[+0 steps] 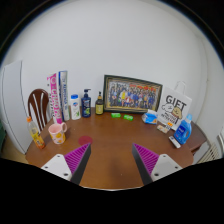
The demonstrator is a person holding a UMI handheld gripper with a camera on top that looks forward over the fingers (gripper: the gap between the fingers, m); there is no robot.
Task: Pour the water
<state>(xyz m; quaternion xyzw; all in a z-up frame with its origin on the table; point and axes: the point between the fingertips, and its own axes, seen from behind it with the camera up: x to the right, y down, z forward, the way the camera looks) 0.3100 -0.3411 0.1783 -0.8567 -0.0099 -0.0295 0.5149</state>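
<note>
My gripper [112,160] hangs open above the wooden table [110,140], with nothing between its purple pads [78,158]. Far ahead to the left stands a pink cup [57,131] next to a yellow bottle [37,130]. A dark bottle [87,104], a small yellow-capped bottle [99,104] and a white bottle with a blue label [75,106] stand along the back wall. A dark red coaster [85,139] lies on the table just beyond the left finger.
A framed group photo [132,96] leans on the back wall. A white gift bag [176,105] and blue items [182,129] are at the right. Tall pink and grey boxes [58,93] and a wooden chair back [38,103] are at the left. Two green bits [121,116] lie before the photo.
</note>
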